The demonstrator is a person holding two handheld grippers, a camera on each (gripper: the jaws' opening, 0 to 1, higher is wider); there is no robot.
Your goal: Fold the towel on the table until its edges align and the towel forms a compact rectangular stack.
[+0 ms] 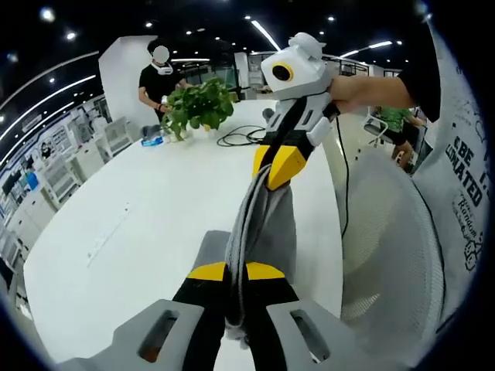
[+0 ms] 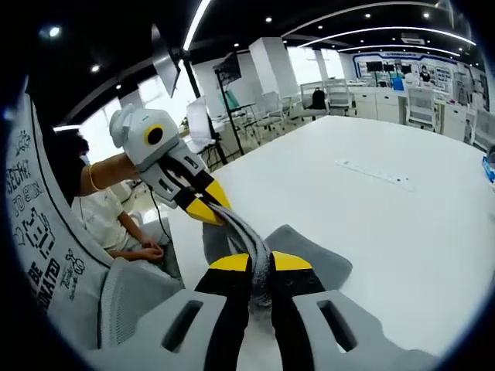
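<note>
A grey towel (image 1: 267,224) hangs stretched between my two grippers above the white table (image 1: 155,209), its lower part draping onto the tabletop. My left gripper (image 1: 236,272) is shut on one end of the towel. My right gripper (image 1: 272,174), with yellow tips, comes in from the upper right and is shut on the other end. In the right gripper view, my right gripper (image 2: 261,267) pinches the towel (image 2: 309,251), and my left gripper (image 2: 210,210) holds it further along, at the table's (image 2: 371,224) edge.
A potted plant (image 1: 197,104) and a black cable (image 1: 241,137) sit at the table's far end, where a person in black (image 1: 158,81) stands. A white mesh chair (image 1: 387,239) stands at the right edge. A seated person (image 2: 116,224) is beside the table.
</note>
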